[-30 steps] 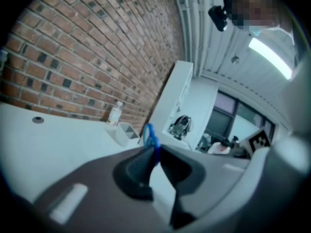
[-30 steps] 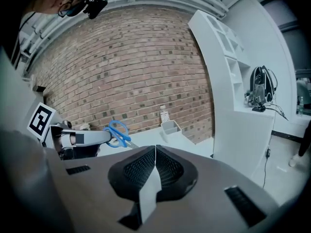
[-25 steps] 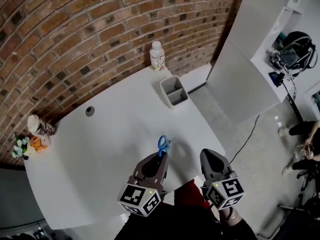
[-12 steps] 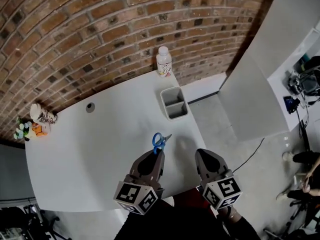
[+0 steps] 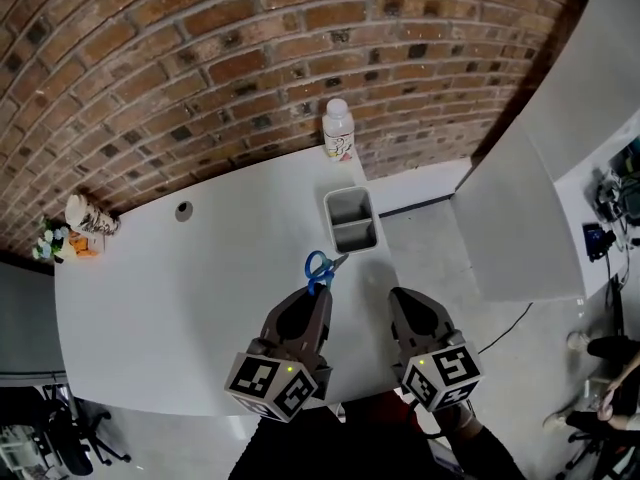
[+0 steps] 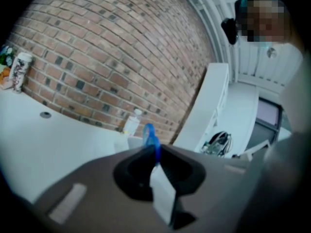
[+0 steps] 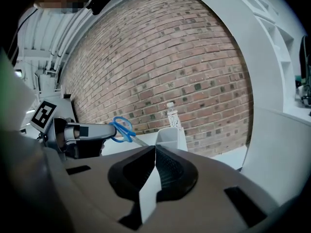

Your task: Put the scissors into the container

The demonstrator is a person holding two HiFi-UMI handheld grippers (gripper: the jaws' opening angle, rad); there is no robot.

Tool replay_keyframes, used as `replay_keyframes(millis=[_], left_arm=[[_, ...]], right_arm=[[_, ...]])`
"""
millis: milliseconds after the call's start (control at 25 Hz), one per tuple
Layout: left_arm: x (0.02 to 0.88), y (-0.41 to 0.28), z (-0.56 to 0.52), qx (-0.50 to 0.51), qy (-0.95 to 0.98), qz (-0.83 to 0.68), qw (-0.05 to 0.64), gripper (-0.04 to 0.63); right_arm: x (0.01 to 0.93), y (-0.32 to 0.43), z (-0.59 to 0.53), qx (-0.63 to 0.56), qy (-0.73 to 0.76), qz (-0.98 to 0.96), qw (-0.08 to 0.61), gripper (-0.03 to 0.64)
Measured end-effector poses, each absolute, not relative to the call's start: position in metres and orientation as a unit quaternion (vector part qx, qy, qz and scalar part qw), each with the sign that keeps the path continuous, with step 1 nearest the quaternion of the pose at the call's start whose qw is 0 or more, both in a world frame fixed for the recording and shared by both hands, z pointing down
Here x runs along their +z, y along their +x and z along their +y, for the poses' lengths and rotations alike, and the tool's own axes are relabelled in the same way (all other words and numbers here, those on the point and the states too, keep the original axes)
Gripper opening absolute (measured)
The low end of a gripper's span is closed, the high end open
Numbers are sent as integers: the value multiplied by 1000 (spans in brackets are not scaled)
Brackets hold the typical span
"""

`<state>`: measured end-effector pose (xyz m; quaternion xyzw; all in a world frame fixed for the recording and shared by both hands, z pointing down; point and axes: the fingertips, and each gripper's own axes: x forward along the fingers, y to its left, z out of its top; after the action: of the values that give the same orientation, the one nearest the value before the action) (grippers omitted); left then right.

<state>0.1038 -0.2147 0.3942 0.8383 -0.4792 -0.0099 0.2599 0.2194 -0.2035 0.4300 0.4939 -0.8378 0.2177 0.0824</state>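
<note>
One bottle (image 5: pixel 339 131) stands beyond the grey container (image 5: pixel 329 218).

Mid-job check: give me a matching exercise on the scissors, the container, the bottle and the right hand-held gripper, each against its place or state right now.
Things:
1. scissors
2. container
3. bottle
4. right hand-held gripper

Places or states:
A. jaws together, nothing between them
B. clamped in the left hand-held gripper, blue handles pointing forward
C. upright at the table's far edge, by the brick wall
D. grey, two compartments, on the table ahead of both grippers

Pairs: 1-B, 2-D, 3-C, 4-A
</note>
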Motion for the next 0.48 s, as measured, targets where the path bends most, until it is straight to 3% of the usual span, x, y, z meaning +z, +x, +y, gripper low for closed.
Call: replay_keyframes(millis=[480], left_arm=[[399, 118, -259, -49, 823, -483, 294, 31]], right_arm=[[420, 230, -246, 198, 485, -847, 87, 9]])
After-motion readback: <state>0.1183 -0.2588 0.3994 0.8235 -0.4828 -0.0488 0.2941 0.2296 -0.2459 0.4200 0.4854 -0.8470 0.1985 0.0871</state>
